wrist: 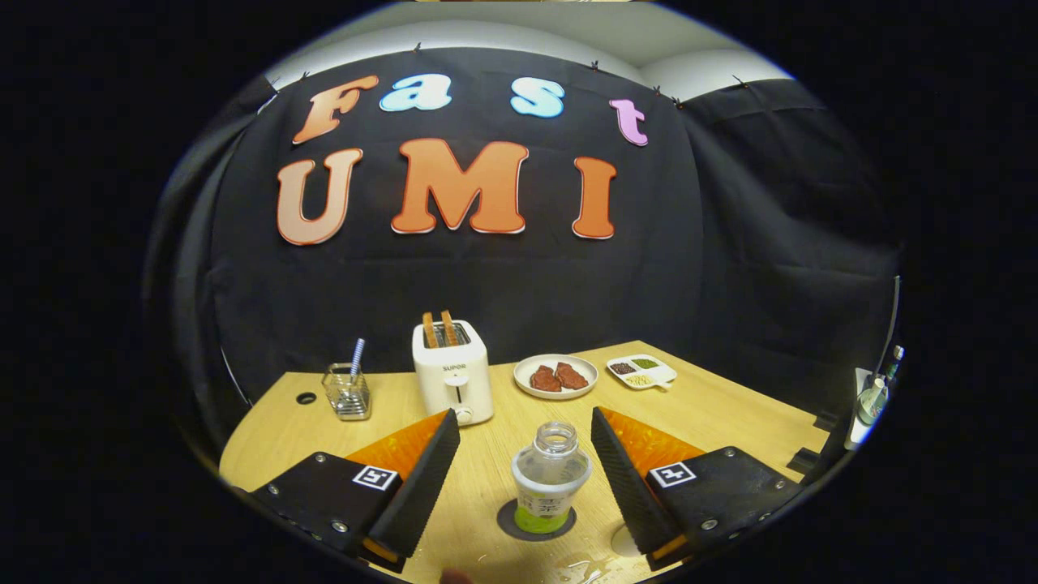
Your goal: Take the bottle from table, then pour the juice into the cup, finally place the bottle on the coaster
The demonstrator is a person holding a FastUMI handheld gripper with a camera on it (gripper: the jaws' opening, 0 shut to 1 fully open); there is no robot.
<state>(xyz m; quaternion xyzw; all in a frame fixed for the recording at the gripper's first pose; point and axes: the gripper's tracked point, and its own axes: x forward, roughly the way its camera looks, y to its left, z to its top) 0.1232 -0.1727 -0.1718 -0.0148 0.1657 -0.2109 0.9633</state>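
a: where's the bottle (pixel 551 478)?

b: upright on the dark coaster (pixel 535 521), between the fingers (pixel 525 470), which are spread wide and touch nothing. its cap is off.

a: so it looks placed already?

b: i'd judge so. the step in hand is letting go cleanly: pull straight back along the table (pixel 714 405), keeping both fingers clear of the bottle's sides so it doesn't tip. mind the wet patch (pixel 580 564) near the fingers.

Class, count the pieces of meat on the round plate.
2. Both lie side by side on the round plate right of the toaster, beyond the open fingers: left piece, right piece.
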